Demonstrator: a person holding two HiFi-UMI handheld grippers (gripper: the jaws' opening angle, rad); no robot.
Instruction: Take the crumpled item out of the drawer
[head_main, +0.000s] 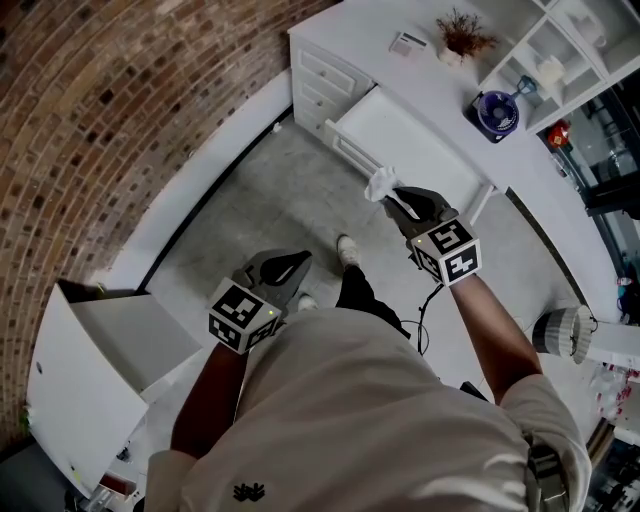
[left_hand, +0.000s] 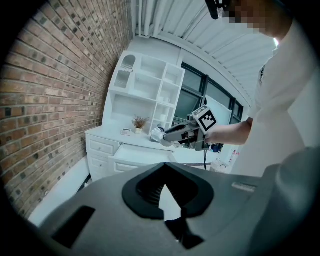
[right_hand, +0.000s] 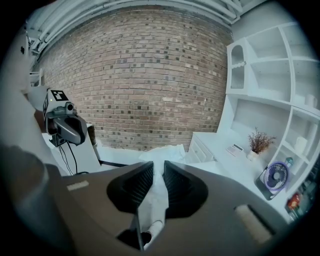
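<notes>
A crumpled white item (head_main: 380, 185) is pinched in my right gripper (head_main: 393, 196), held in the air above the front edge of the open white drawer (head_main: 405, 140). In the right gripper view the crumpled item (right_hand: 162, 155) fills the narrow gap between the ridged pads and bulges past the tips of the right gripper (right_hand: 158, 167). My left gripper (head_main: 300, 262) hangs lower and nearer my body over the grey floor, shut with nothing in it. From the left gripper view, the right gripper (left_hand: 167, 136) and the crumpled item (left_hand: 158, 134) show above the drawer (left_hand: 140, 152).
The drawer belongs to a white desk (head_main: 350, 35) against a brick wall (head_main: 120, 110). On the desk stand a small dried plant (head_main: 460, 35) and a purple fan (head_main: 495, 112), with a white shelf unit (head_main: 560, 45) behind. A white cabinet (head_main: 90, 380) stands at my left.
</notes>
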